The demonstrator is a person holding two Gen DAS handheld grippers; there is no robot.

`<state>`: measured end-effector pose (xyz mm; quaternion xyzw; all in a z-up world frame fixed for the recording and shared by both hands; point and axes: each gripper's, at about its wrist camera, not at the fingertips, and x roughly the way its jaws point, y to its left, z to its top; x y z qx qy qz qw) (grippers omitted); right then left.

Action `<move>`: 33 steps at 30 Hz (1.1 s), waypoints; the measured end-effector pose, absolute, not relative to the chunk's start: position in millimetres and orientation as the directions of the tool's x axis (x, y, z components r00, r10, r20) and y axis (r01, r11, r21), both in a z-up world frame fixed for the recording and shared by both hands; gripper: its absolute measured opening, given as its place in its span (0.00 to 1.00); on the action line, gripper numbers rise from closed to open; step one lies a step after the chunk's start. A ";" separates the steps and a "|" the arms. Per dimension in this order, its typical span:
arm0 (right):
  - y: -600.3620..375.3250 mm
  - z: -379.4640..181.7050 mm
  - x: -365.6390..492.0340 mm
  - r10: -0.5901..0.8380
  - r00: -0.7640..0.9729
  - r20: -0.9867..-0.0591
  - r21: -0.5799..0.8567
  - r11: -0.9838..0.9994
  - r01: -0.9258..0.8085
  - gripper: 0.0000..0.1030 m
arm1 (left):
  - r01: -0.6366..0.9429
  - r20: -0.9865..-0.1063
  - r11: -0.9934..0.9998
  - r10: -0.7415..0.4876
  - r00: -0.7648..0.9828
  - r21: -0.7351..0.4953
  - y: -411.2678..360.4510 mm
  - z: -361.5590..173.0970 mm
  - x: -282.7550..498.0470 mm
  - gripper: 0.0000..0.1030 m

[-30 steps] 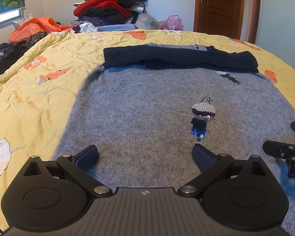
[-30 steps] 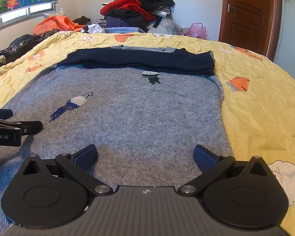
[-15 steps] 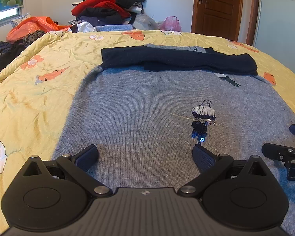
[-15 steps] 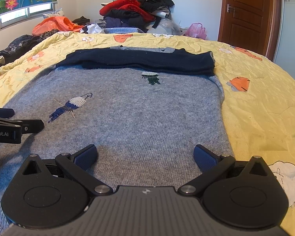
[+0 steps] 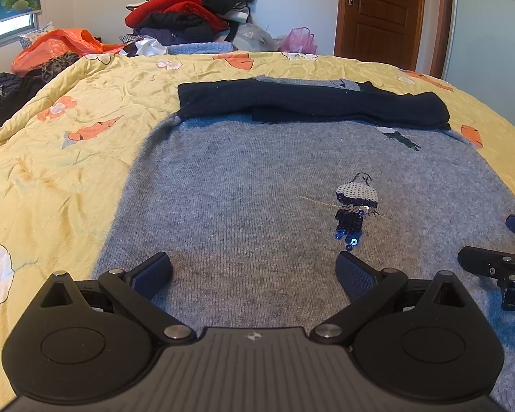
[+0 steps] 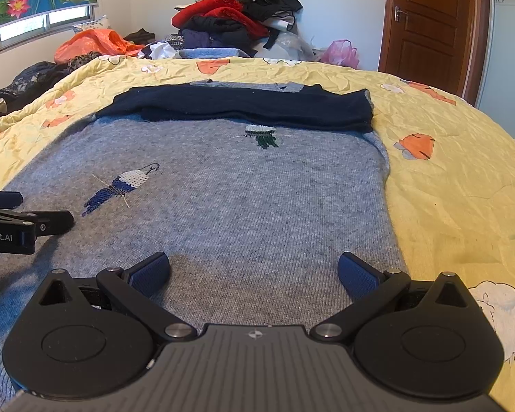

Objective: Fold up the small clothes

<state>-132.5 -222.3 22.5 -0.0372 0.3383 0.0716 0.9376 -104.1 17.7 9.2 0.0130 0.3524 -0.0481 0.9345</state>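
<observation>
A grey knit sweater [image 5: 250,185] [image 6: 243,192] lies flat on the yellow bedspread, with its dark navy sleeves [image 5: 309,103] [image 6: 243,106] folded across the far end. Sequin bird patches [image 5: 355,202] [image 6: 123,185] decorate the grey cloth. My left gripper [image 5: 254,271] hovers open over the sweater's near left part, nothing between its blue pads. Over the near right part, close to the sweater's right edge, my right gripper [image 6: 254,271] is likewise open and empty. Each gripper shows at the side of the other's view: the right one [image 5: 498,264], the left one [image 6: 20,223].
The yellow floral bedspread [image 5: 68,158] [image 6: 456,185] extends left and right of the sweater. A heap of clothes [image 5: 195,7] [image 6: 237,10] is piled at the far end by the wall. An orange bag [image 5: 61,44] lies far left. A brown door [image 5: 381,10] stands at far right.
Both views have shifted only slightly. The left gripper has drifted a little forward and down over the sweater. Both grippers stay open.
</observation>
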 end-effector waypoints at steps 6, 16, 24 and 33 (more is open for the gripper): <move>-222.0 22.5 -133.2 0.106 0.762 -0.639 -0.024 0.987 -0.157 1.00 | 0.090 -0.660 0.996 -0.068 0.748 -0.001 18.5 9.0 -107.5 1.00; -219.5 22.8 -143.8 0.056 0.761 -0.646 -0.032 0.994 -0.100 1.00 | 0.089 -0.660 0.996 -0.066 0.748 0.000 17.4 9.0 -108.6 1.00; -219.4 22.0 -163.6 0.039 0.764 -0.644 -0.037 0.996 -0.083 1.00 | 0.089 -0.660 0.996 -0.067 0.748 0.000 17.8 8.7 -108.4 1.00; -220.0 22.1 -164.3 0.046 0.766 -0.641 -0.032 0.996 -0.087 1.00 | 0.086 -0.685 0.996 -0.058 0.727 0.007 11.5 13.0 -131.5 1.00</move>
